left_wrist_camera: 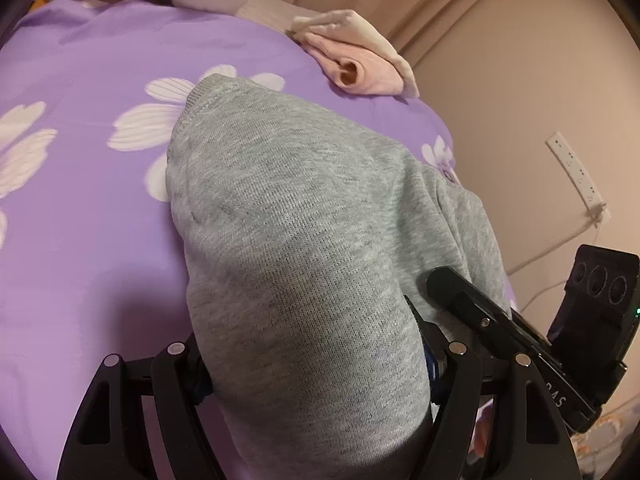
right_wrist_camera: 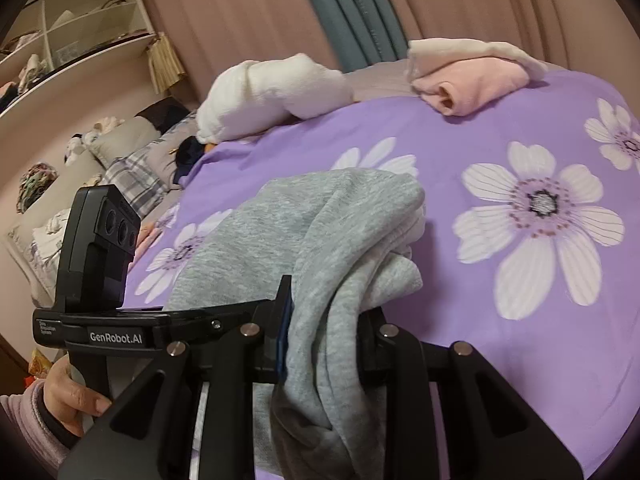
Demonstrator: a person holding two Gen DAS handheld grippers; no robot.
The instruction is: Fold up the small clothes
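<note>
A grey knit garment [left_wrist_camera: 288,220] lies on the purple flowered bedspread [left_wrist_camera: 80,208]. My left gripper [left_wrist_camera: 316,364] is shut on its near end, and the cloth drapes over the jaws and hides the fingertips. In the right wrist view my right gripper [right_wrist_camera: 324,344] is shut on a bunched edge of the same grey garment [right_wrist_camera: 320,232], which hangs down between the jaws. The right gripper's body [left_wrist_camera: 532,340] shows at the right of the left wrist view, beside the garment. The left gripper's body [right_wrist_camera: 100,272] shows at the left of the right wrist view.
A folded pink garment [left_wrist_camera: 360,64] [right_wrist_camera: 472,76] lies at the far edge of the bed. A white plush bundle [right_wrist_camera: 272,96] lies next to it. Pillows [right_wrist_camera: 132,160] and shelves [right_wrist_camera: 60,32] are at the left. A power strip [left_wrist_camera: 576,172] hangs on the wall.
</note>
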